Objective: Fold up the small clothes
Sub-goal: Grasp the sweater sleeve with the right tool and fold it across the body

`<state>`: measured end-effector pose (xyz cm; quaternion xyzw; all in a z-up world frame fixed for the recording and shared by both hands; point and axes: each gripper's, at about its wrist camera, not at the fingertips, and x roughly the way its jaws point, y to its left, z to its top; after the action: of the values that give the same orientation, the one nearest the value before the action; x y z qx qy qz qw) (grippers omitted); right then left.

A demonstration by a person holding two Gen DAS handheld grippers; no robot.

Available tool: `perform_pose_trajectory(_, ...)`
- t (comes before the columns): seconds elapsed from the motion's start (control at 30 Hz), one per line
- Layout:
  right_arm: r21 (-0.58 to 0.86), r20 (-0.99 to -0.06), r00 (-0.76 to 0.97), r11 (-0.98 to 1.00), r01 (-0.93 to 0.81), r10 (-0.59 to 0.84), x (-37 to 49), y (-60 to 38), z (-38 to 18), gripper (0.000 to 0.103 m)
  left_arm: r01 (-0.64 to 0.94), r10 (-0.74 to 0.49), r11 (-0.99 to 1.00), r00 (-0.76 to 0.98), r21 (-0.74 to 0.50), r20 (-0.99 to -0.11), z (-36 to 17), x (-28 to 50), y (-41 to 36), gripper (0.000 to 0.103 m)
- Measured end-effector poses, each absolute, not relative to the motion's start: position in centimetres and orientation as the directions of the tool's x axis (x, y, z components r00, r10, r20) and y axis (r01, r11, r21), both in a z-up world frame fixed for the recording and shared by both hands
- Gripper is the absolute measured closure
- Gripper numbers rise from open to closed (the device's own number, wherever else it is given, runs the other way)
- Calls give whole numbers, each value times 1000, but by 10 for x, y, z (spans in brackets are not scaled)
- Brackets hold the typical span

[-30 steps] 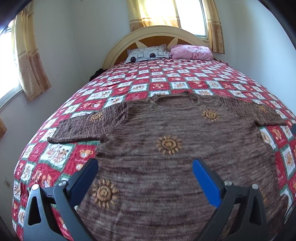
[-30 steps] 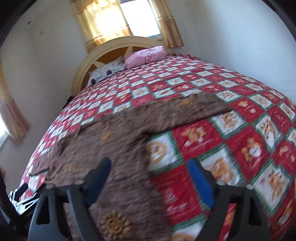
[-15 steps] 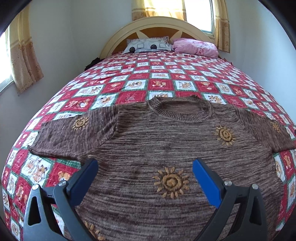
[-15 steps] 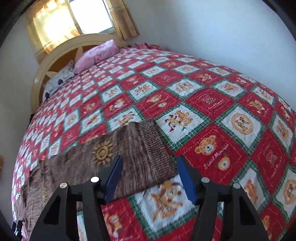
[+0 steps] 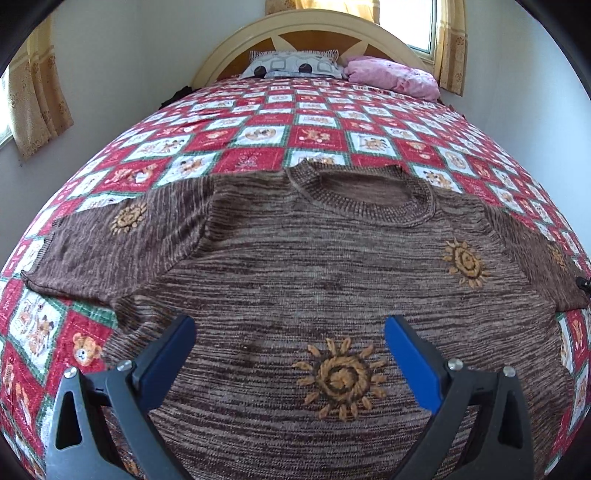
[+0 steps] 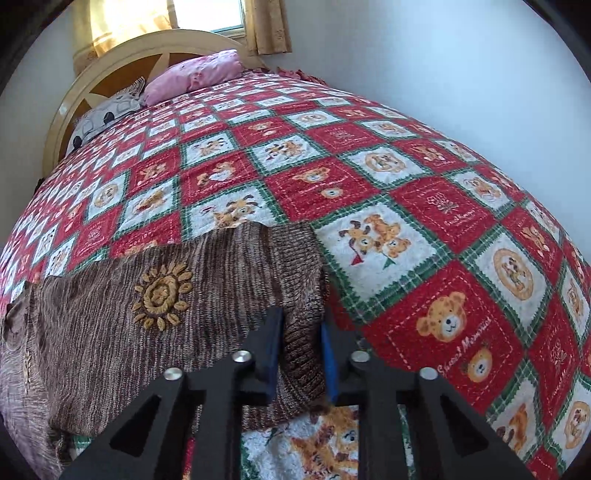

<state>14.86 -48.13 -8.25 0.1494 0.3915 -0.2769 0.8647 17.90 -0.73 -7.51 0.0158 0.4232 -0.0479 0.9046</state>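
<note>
A brown knit sweater with orange sun motifs lies flat, front up, on the bed, collar toward the headboard and both short sleeves spread out. My left gripper is open and empty, hovering over the sweater's chest just above a sun motif. In the right wrist view, my right gripper is shut on the ribbed cuff of the sweater's right sleeve, which bunches up between the blue pads.
The bed carries a red, white and green teddy-bear quilt. A patterned grey pillow and a pink pillow lie by the cream headboard. Walls close in on both sides, with curtained windows.
My right gripper has moved down onto the sleeve end and closed on the cuff. My left gripper has advanced over the sweater toward the collar and stays open.
</note>
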Motion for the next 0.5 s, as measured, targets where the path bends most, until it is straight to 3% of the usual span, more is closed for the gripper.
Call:
perform_pose_trajectory(0.27,-26,-692,596,839,543,-407,160,-433,-37,95,122,-86,993,674,-4,-734,-64,172,3,0)
perform_pose_trajectory(0.5,-34,-614,753,961,273,-236,190,-294,14,95,107,-109,993,708,-47,-698,-52,166,24,0)
